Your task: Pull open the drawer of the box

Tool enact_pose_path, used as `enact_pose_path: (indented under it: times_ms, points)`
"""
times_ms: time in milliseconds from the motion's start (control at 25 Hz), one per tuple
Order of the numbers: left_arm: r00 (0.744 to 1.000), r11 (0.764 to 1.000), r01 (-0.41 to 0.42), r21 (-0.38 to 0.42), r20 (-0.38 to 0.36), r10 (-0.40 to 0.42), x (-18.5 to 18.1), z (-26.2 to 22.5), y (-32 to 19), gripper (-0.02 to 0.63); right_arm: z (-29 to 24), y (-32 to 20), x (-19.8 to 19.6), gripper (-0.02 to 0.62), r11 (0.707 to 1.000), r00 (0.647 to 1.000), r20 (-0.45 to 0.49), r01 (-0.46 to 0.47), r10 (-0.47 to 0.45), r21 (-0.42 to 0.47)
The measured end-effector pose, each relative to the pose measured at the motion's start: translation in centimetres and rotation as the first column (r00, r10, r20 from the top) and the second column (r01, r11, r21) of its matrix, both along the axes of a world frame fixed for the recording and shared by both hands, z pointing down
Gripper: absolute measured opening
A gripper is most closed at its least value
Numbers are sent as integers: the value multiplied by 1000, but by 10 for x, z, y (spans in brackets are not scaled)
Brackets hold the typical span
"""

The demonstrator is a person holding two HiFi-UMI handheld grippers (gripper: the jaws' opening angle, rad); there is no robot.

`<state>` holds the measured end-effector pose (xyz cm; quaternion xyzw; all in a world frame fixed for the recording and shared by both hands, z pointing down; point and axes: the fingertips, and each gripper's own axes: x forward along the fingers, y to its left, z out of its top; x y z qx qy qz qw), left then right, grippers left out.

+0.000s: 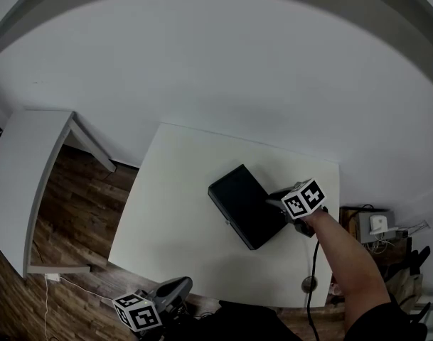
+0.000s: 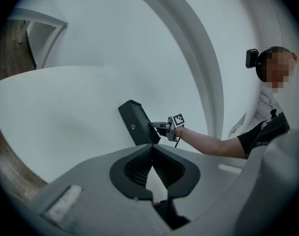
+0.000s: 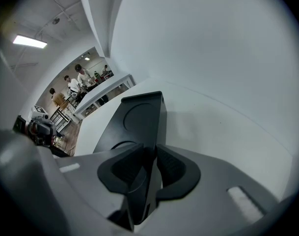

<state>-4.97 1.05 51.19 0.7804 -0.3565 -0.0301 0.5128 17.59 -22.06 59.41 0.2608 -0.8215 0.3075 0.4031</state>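
A flat black box (image 1: 246, 206) lies slantwise on the white table (image 1: 180, 190), right of its middle. A small round knob (image 2: 133, 127) shows on the box's end face (image 2: 135, 124) that looks toward the table's front. My right gripper (image 1: 276, 201) is at the opposite, far right end. In the right gripper view, the box's thin black edge (image 3: 139, 132) runs between the jaws, and my right gripper (image 3: 154, 154) is shut on it. My left gripper (image 1: 182, 285) hangs off the table's front edge, far from the box. In its own view my left gripper (image 2: 151, 150) is shut, with nothing held.
A cable (image 1: 313, 261) runs from the right gripper past a small round thing (image 1: 308, 284) at the table's front right corner. A white desk (image 1: 31, 169) stands left over wood floor. Boxes and wires (image 1: 376, 227) sit right of the table. Several people (image 3: 78, 80) stand far off.
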Motion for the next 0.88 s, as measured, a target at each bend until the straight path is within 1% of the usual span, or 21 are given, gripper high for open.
enact_pose_path:
  times_ms: [200, 280, 360, 440, 520, 560, 640, 720, 760, 800, 880]
  points:
    - [999, 999, -32, -4, 11, 32, 17, 11, -18, 6, 1, -1, 0, 92, 999, 999, 42, 5, -3, -42]
    - [998, 998, -59, 7, 33, 58, 24, 18, -28, 6, 1, 0, -1, 94, 999, 998, 62, 7, -4, -52]
    - [992, 995, -94, 29, 82, 91, 32, 24, -42, 6, 2, 1, -1, 94, 998, 997, 81, 8, -3, -58]
    - [981, 989, -137, 56, 146, 127, 40, 30, -60, 6, 3, 1, -2, 94, 998, 996, 92, 5, 0, -62]
    - [961, 978, -192, 79, 218, 171, 48, 37, -75, 17, 2, 0, -3, 94, 999, 996, 85, 11, -6, -54]
    - [946, 971, -223, 87, 258, 194, 53, 40, -82, 38, 1, 0, -3, 94, 999, 997, 80, 16, -12, -49]
    - [909, 953, -284, 100, 344, 235, 61, 48, -92, 40, 1, 1, -5, 94, 999, 997, 74, 26, -23, -44]
    - [860, 934, -340, 111, 439, 261, 67, 58, -104, 40, 1, 1, -6, 94, 999, 997, 75, 28, -25, -45]
    - [825, 921, -371, 115, 497, 270, 69, 63, -110, 40, 0, 2, -6, 94, 999, 997, 79, 27, -23, -46]
    - [780, 906, -408, 116, 560, 280, 70, 68, -115, 40, 0, 2, -6, 94, 999, 996, 82, 26, -22, -46]
    - [676, 866, -485, 122, 680, 283, 73, 78, -126, 55, 0, 3, -6, 94, 999, 996, 86, 27, -23, -43]
